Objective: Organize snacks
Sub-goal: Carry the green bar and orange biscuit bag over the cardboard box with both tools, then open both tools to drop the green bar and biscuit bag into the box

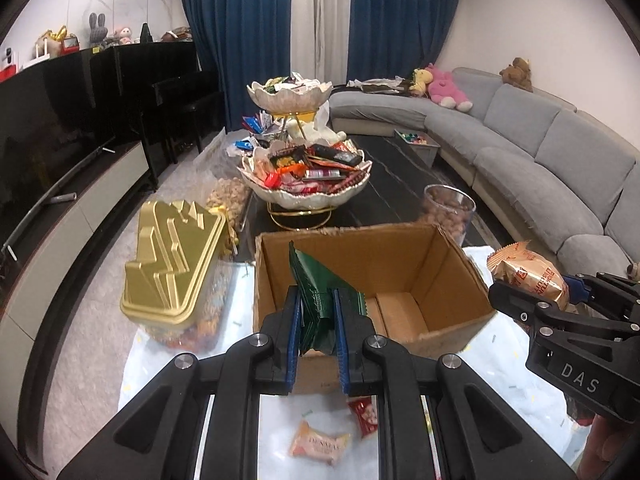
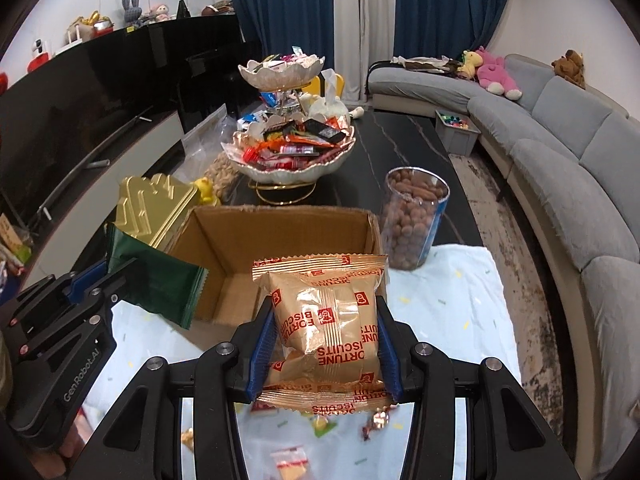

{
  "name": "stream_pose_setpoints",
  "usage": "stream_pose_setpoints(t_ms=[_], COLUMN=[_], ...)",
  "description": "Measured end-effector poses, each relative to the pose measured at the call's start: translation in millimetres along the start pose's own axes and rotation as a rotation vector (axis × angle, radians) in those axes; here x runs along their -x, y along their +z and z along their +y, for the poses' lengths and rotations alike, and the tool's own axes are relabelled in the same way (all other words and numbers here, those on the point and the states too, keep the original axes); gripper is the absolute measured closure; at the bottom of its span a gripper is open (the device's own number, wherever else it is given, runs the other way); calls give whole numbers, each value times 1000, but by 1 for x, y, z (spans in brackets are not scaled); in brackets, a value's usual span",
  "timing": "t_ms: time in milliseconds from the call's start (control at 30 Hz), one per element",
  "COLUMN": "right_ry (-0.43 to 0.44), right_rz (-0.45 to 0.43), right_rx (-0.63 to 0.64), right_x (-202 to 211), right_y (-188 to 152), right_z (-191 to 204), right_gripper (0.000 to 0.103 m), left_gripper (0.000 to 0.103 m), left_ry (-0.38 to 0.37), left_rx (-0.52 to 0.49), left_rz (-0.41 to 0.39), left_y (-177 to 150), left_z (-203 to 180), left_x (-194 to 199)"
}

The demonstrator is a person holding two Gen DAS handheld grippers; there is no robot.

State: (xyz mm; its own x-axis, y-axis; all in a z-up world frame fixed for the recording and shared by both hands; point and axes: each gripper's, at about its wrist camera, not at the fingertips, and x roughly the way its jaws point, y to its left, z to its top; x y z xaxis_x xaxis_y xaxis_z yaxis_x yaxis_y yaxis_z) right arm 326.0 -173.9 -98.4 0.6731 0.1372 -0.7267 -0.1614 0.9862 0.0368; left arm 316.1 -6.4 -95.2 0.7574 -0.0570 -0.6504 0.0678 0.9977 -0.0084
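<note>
My left gripper (image 1: 317, 312) is shut on a dark green snack packet (image 1: 320, 300) and holds it above the near edge of an open, empty cardboard box (image 1: 400, 260). My right gripper (image 2: 326, 340) is shut on a gold Fortune Biscuits packet (image 2: 324, 320), just short of the box's (image 2: 280, 232) near right corner. From the left wrist view the right gripper (image 1: 532, 304) with the gold packet (image 1: 528, 276) is to the right of the box. From the right wrist view the left gripper (image 2: 116, 280) with the green packet (image 2: 160, 280) is at the box's left edge.
A gold-lidded snack tub (image 1: 172, 264) stands left of the box, a clear jar of nuts (image 2: 412, 216) right behind it. A two-tier snack bowl stand (image 1: 304, 176) sits further back. Loose small snacks (image 1: 320, 444) lie on the white cloth (image 2: 460, 300). A grey sofa (image 1: 560, 168) curves along the right.
</note>
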Motion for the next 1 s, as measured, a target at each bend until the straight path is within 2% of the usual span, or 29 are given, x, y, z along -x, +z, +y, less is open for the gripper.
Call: stream_pose_setpoints(t_ms=[500, 733, 800, 867, 933, 1000], right_ry=[-7, 16, 22, 15, 4, -16], right_rz=[43, 56, 62, 65, 52, 39], right_rx=[1, 20, 19, 17, 9, -3], right_x=[-43, -53, -55, -56, -54, -52], right_y=[18, 21, 23, 23, 23, 24], right_z=[2, 8, 8, 7, 5, 2], right_gripper=[56, 56, 54, 37, 25, 18], left_gripper=[86, 84, 84, 74, 50, 38], left_ry=[6, -13, 3, 15, 20, 30], left_rx=[16, 28, 22, 23, 38, 46], left_rz=[46, 77, 77, 82, 87, 80], left_y=[9, 8, 8, 7, 7, 7], left_z=[7, 6, 6, 8, 12, 15], left_x=[-47, -57, -57, -57, -58, -56])
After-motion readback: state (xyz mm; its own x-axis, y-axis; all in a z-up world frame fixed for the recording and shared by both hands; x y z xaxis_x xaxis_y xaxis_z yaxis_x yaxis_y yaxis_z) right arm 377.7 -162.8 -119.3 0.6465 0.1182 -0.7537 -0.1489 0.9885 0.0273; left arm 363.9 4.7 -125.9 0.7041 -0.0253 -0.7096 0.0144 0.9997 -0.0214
